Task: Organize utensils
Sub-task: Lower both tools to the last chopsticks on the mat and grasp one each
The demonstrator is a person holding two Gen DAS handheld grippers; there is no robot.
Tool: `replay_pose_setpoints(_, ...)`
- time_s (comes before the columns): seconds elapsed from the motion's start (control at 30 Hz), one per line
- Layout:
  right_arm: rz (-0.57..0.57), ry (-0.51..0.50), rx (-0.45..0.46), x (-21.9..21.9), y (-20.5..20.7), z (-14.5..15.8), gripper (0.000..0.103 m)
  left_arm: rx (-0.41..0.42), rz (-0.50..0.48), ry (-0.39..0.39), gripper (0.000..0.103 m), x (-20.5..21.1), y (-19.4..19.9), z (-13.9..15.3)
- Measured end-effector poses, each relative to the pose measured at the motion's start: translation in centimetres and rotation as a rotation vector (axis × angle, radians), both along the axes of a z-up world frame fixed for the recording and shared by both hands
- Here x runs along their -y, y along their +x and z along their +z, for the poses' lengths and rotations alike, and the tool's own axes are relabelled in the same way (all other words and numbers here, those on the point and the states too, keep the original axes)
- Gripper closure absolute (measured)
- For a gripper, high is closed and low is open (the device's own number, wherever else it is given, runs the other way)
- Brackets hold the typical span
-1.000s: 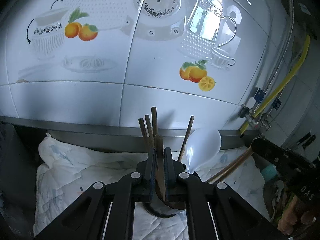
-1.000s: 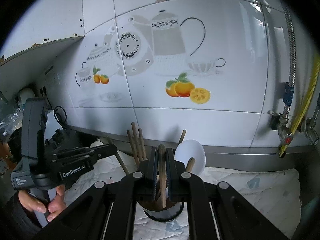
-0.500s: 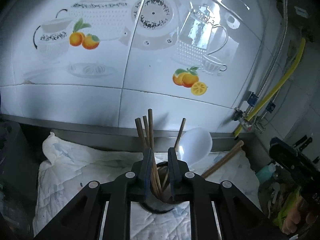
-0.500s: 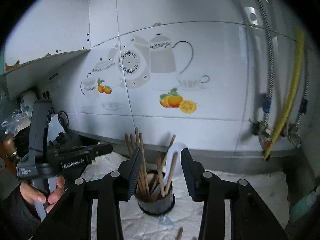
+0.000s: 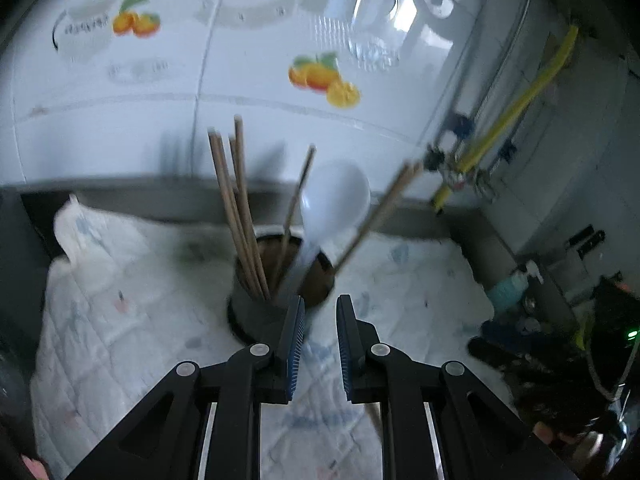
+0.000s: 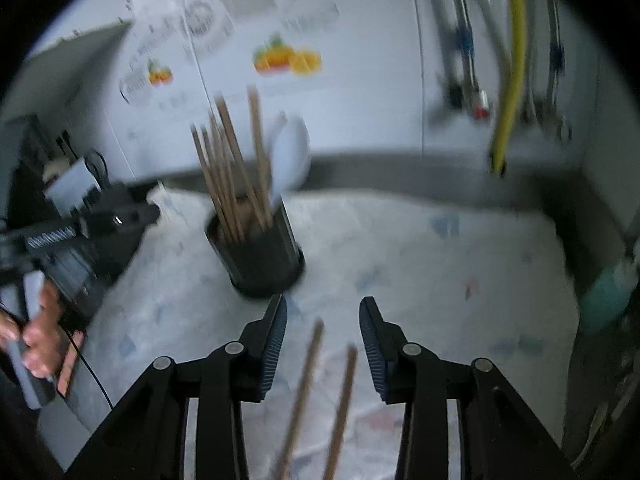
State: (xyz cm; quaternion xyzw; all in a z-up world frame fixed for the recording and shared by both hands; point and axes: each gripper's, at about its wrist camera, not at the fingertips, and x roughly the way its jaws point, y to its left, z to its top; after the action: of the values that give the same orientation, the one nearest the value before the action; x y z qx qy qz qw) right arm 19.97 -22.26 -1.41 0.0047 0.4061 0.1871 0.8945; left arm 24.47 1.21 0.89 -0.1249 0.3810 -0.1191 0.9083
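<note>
Surface: white quilted cloth (image 6: 420,264) spread over it, under a glossy white tiled wall with fruit and teapot prints (image 5: 320,76).
Holder: dark round utensil holder (image 6: 256,256) upright on the cloth, holding brown wooden chopsticks (image 5: 236,216) and a white plastic spoon (image 5: 332,204).
Loose pieces: two wooden chopsticks (image 6: 320,392) flat on the cloth.
Left tongs (image 5: 319,312): spread, empty, near the holder.
Right tongs (image 6: 322,316): spread, empty, over the loose pair.
Room: yellow hose (image 6: 510,64) and metal pipes at right.

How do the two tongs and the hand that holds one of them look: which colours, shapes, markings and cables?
Both tongs, left and right, are black linkage frames with round silver pivot pins and two flat fingers carrying dark blue ribbed pads. In the right wrist view, the left tool's black body bears blurred white lettering, a thin black cable hangs below it, and a bare hand grips its grey handle.
</note>
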Motion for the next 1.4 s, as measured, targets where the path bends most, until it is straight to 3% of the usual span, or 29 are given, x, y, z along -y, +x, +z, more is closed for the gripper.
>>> replay_pose_setpoints(0.27, 0.01, -0.034, -0.178, 0.3, 0.7, -7.4, 0.076, -0.101, -0.051, 0.028, 0.085, 3.0, -0.5, -4.7)
replay_pose_setpoints(0.73, -0.012, -0.071, -0.291, -1.0, 3.9, -12.1, 0.084, -0.212, -0.135, 0.031, 0.085, 5.4, 0.7, -9.8)
replay_pose_setpoints(0.87, -0.022, -0.086, -0.287, -0.8, 4.0, -12.1, 0.093, -0.241, -0.161, 0.025, 0.085, 6.5, 1.4, -11.1)
replay_pose_setpoints(1.03, -0.029, -0.078, -0.271, -0.3, 3.7, -11.4, 0.093, -0.274, -0.197, 0.021, 0.085, 8.3, 2.5, -12.6)
replay_pose_setpoints(1.27, -0.06, -0.037, -0.2, 1.4, 2.6, -7.8, 0.093, -0.348, -0.229, 0.014, 0.083, 10.9, 3.9, -15.3)
replay_pose_setpoints(1.37, -0.067, -0.025, -0.17, 2.0, 2.2, -6.5, 0.093, -0.361, -0.219, 0.019, 0.055, 11.5, 4.6, -16.2)
replay_pose_setpoints(1.4, -0.068, -0.022, -0.16, 2.1, 1.9, -6.1, 0.093, -0.361, -0.218, 0.021, 0.055, 11.8, 4.8, -16.4)
